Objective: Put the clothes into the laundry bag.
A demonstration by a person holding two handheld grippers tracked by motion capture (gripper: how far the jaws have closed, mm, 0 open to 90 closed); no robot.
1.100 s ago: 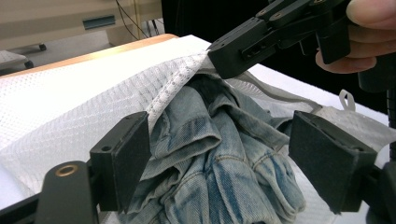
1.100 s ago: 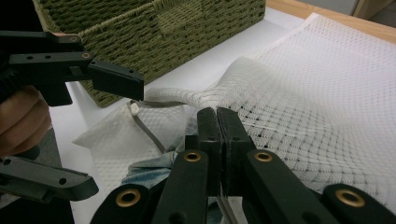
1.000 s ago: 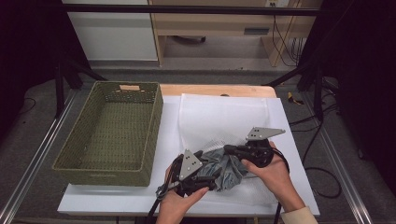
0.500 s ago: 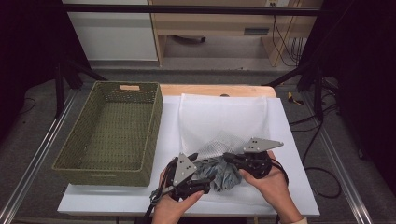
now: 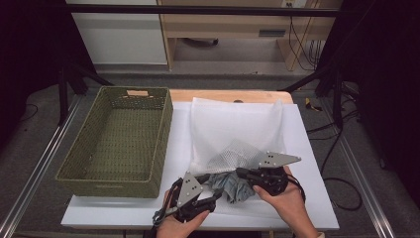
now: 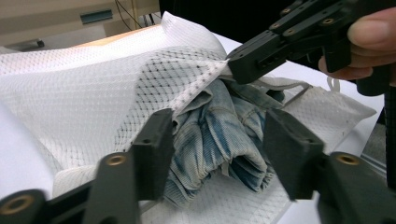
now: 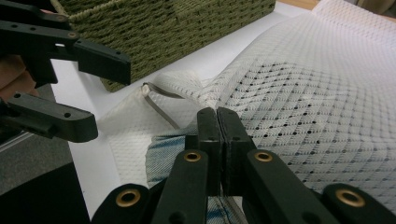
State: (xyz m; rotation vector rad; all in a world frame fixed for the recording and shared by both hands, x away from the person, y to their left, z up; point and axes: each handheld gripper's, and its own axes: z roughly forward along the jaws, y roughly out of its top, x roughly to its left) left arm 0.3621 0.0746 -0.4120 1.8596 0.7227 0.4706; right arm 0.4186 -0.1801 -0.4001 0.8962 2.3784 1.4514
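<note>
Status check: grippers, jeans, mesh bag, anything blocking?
Right gripper shut on mesh bag rim, lifting it. Left gripper has just been closing, jaws either side of the jeans, pads not pressing. Jeans at bag mouth. Nothing blocking.

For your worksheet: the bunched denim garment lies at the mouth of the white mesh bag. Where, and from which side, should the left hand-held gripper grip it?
Grip the bunched fold of the denim garment that protrudes from the mesh bag, approaching from the bag's open end; the left hand-held gripper already straddles it.
</note>
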